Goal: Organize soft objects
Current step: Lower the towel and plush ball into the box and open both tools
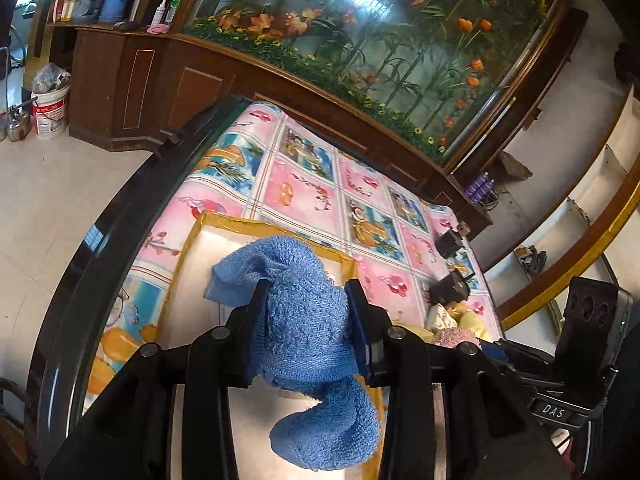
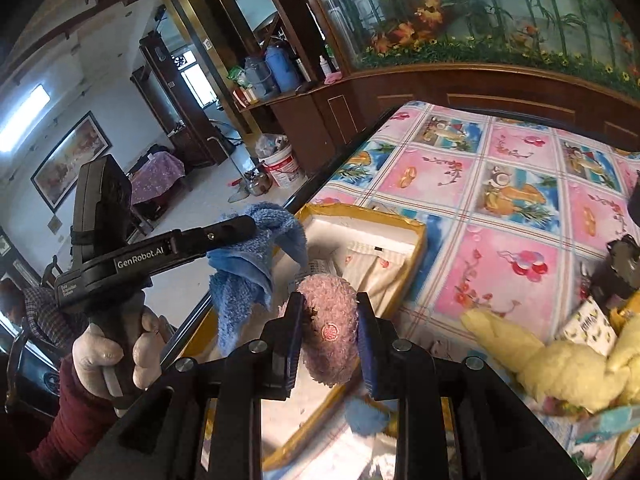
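at nine o'clock in the right wrist view we see a gloved hand (image 2: 110, 356) on the handle of the left gripper (image 2: 240, 230), its dark red sleeve (image 2: 68, 436) running off toward seven o'clock. that gripper is clamped on a blue towel (image 2: 250, 268), which droops from its fingers over the near left edge of the yellow-rimmed box (image 2: 416, 248). in the left wrist view we see the same blue towel (image 1: 308, 320) pinched between the left gripper (image 1: 306, 292) fingers at the centre, one end bunched ahead of the tips, the other hanging toward six o'clock above the box (image 1: 276, 226) and its pale floor.

moving right, at the centre of the right wrist view, the right gripper (image 2: 329, 312) squeezes a pink plush toy (image 2: 330, 332) between its two fingers, held above the near part of the box. inside the box, toward twelve o'clock from the toy, lies some pale printed cloth (image 2: 372, 264). a scrap of blue fabric (image 2: 366, 416) shows at six o'clock under the right finger.

the box sits on a pink and blue patterned tablecloth (image 2: 500, 184). at four o'clock a yellow plush toy (image 2: 552, 364) lies on the cloth, well apart from the box. at three o'clock, dark small objects (image 2: 618, 268) stand near the edge; we cannot tell what they are.
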`<action>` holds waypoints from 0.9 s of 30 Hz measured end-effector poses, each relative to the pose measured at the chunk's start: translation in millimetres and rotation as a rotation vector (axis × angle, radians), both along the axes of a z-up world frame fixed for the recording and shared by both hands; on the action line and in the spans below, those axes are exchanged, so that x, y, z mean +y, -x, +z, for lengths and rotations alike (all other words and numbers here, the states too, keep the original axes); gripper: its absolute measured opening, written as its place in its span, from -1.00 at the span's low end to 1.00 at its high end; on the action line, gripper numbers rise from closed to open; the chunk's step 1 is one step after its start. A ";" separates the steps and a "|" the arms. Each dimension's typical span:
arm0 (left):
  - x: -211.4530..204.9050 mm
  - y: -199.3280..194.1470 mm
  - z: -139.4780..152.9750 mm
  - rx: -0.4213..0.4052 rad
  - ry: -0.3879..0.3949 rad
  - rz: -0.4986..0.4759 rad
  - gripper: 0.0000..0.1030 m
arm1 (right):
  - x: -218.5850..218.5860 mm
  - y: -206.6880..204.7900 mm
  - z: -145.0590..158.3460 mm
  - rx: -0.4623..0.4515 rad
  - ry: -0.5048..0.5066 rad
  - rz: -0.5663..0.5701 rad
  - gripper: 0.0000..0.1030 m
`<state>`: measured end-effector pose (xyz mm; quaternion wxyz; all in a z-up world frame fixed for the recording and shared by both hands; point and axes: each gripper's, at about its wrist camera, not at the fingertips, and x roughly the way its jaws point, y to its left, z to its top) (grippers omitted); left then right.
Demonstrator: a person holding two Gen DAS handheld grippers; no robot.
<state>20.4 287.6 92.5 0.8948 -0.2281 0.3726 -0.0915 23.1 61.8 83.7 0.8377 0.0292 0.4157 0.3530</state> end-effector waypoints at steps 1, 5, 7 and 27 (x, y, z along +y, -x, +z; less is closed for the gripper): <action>0.9 -8.4 -5.3 0.010 -0.018 0.011 -0.32 | 9.4 -8.3 -4.2 0.005 0.007 0.002 -0.50; 12.7 -29.1 -25.1 0.054 -0.023 0.051 -0.31 | 40.8 -33.3 -21.3 0.011 0.050 0.004 -0.50; 19.7 -31.6 -31.2 0.062 0.004 0.055 -0.22 | 51.9 -39.7 -29.5 -0.013 0.089 0.004 -0.50; 41.7 44.7 -9.1 -0.008 0.033 0.119 0.23 | 19.4 -41.8 -28.6 -0.016 0.035 -0.065 0.03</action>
